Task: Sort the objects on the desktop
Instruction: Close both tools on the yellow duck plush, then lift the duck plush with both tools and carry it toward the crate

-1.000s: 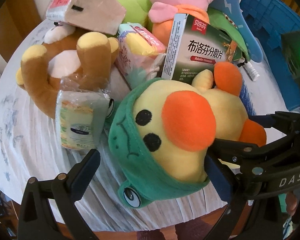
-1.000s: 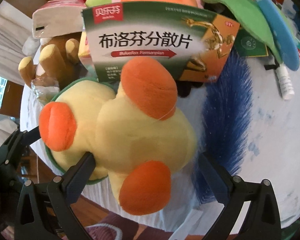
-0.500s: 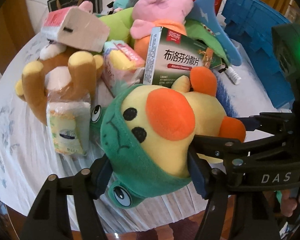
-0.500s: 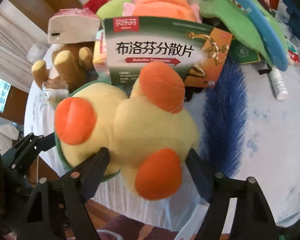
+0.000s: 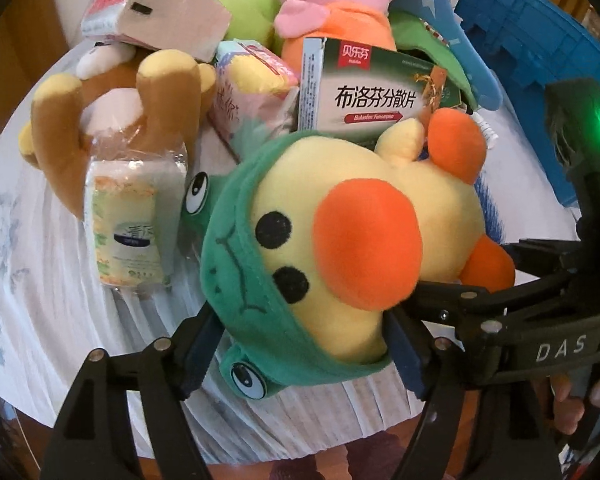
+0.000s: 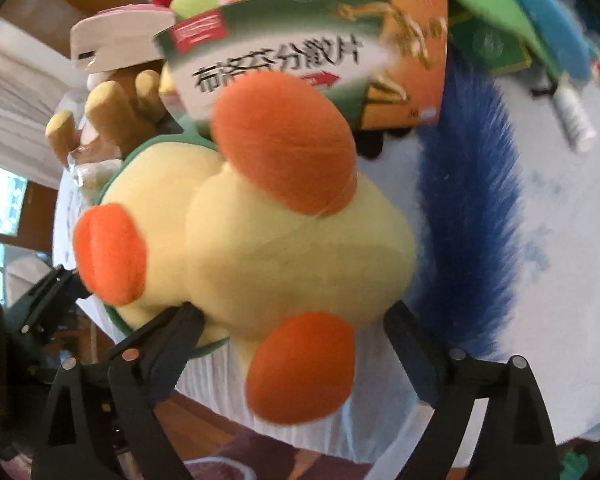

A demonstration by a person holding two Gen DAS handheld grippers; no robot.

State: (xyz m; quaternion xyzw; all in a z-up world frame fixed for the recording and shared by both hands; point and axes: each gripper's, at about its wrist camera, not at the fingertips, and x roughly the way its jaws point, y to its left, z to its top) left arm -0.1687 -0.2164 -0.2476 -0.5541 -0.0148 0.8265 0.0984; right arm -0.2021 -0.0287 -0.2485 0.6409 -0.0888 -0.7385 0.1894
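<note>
Left gripper (image 5: 300,344): you are pinching the duck toy's (image 5: 340,248) head.
Right gripper (image 6: 292,332): you are clamping its body.
Medicine box (image 5: 372,96): lying at 12 o'clock behind the duck.

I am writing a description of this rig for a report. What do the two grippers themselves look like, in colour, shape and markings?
The left gripper is matte black plastic with two angular fingers, dark blue pads and small round metal rivets. The right gripper has the same build; seen from the left wrist view, its body carries white letters "DAS" and a green light. Bare fingertips of the person's hand show beneath it.
</note>
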